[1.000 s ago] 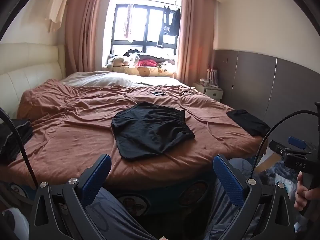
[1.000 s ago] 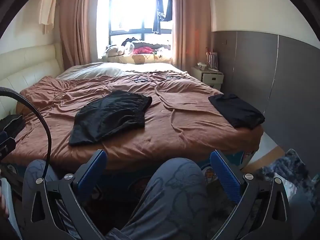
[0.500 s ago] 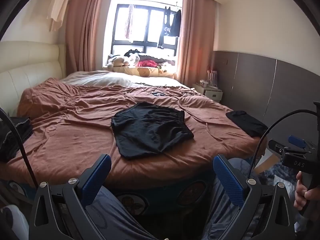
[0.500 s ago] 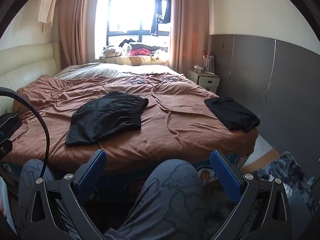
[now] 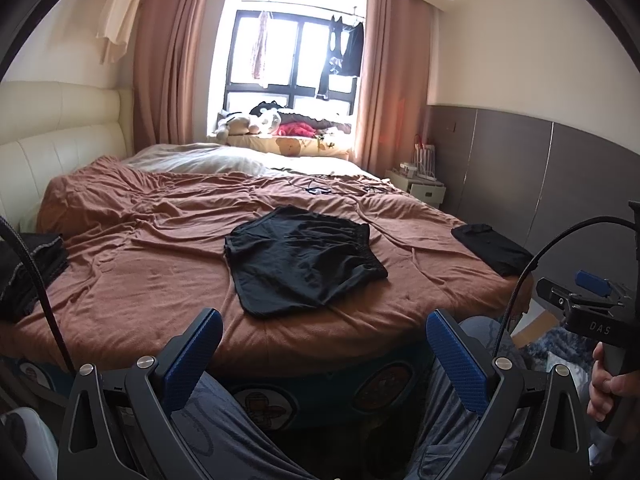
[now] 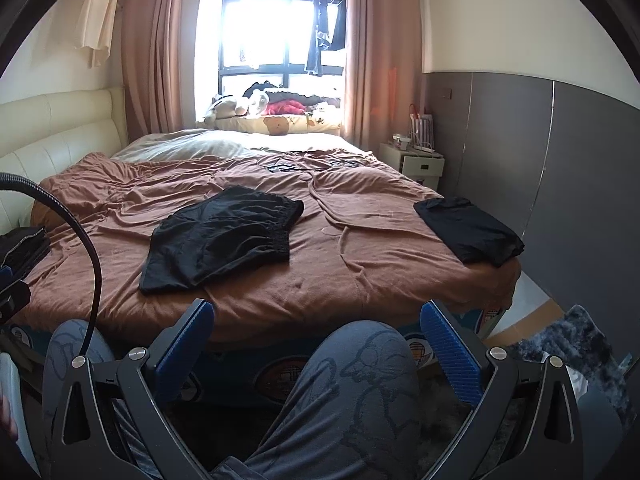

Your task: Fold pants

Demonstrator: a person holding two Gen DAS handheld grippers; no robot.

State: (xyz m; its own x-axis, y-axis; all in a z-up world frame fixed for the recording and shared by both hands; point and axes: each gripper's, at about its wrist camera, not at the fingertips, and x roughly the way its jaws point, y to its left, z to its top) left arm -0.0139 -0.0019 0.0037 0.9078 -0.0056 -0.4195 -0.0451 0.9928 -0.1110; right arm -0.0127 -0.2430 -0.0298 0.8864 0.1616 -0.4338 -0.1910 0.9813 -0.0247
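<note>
We hold both grippers, left (image 5: 324, 344) and right (image 6: 316, 336), wide and empty, short of the bed's (image 6: 360, 272) near edge. Since earlier, only our view drifted slightly; black shorts (image 5: 298, 262) lie unmoved mid-bed.

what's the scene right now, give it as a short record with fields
setting: bedroom, bed with brown cover
target: black shorts spread flat mid-bed, not yet folded
other clothes: folded black garment at the bed's right edge; dark pile at its left edge
left gripper: open, empty, short of the bed
right gripper: open, empty, above the person's knee
contact: neither gripper touches the shorts
background: window, nightstand
</note>
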